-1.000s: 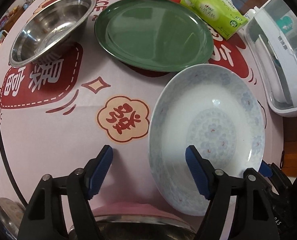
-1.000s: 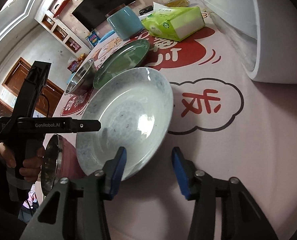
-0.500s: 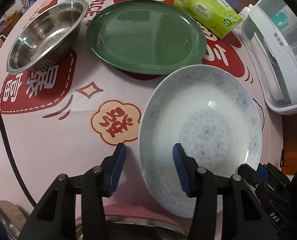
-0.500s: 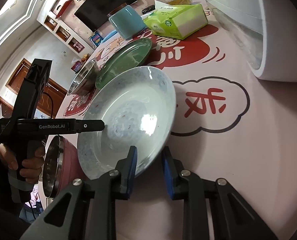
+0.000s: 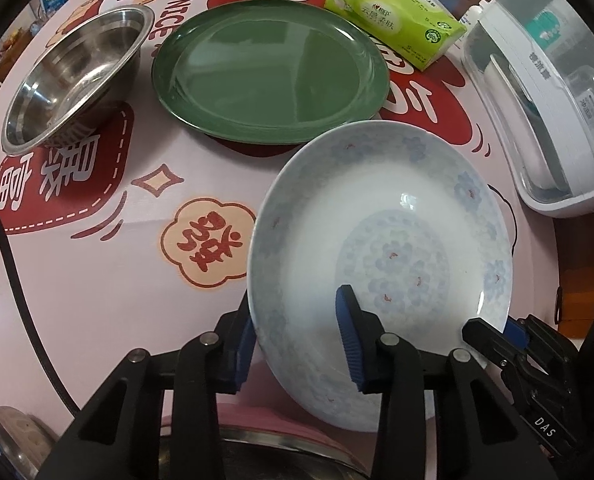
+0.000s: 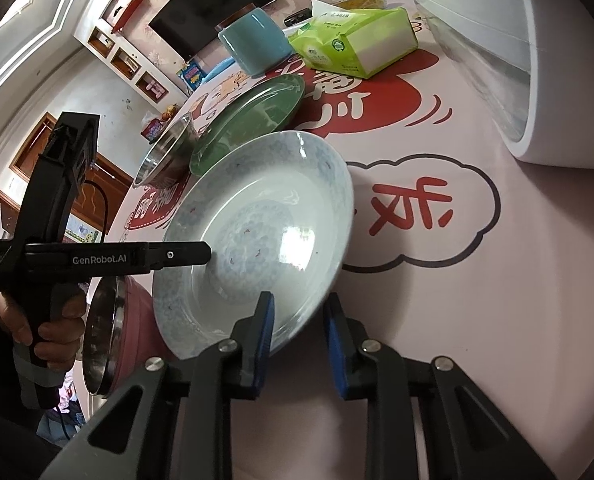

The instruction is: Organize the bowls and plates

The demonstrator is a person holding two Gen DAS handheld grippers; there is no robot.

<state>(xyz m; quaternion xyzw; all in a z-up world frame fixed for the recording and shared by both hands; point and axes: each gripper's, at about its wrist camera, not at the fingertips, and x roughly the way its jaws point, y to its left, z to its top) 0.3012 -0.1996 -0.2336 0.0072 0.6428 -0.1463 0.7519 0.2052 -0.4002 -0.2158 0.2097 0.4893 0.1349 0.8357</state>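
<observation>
While each gripper has one blue pad inside the rim and one outside it, the white floral plate (image 5: 381, 248) sits pinched from two sides: the left gripper (image 5: 297, 344) straddles its near-left edge with its jaws closing onto the wall, and the right gripper (image 6: 299, 340) is clamped across the near-right edge, one pad on the glazed inside, the other under the lip. Taking that plate as the landmark, it rests on the pink printed tablecloth (image 5: 97, 280), seemingly tipped slightly with the gripped rim lifted, though I cannot say whether its foot is clear of the cloth. Just beyond it, nearly touching its far rim, lies the green plate (image 5: 269, 72); farther beyond and to the left stands the steel bowl (image 5: 77, 76); a green tissue pack (image 5: 393, 20) sits beyond the green plate, and a white plastic container (image 5: 545, 120) stands to the plate's right. A pink steel-lined bowl (image 6: 113, 336) sits close beside its near edge. Glazed ceramic like this is likely stiff, fairly heavy for thin pads, slick, and liable to chip, so opposite rim holds, kept level, look safest; the shallow sloped wall may let pads slide off if the plate tilts.
</observation>
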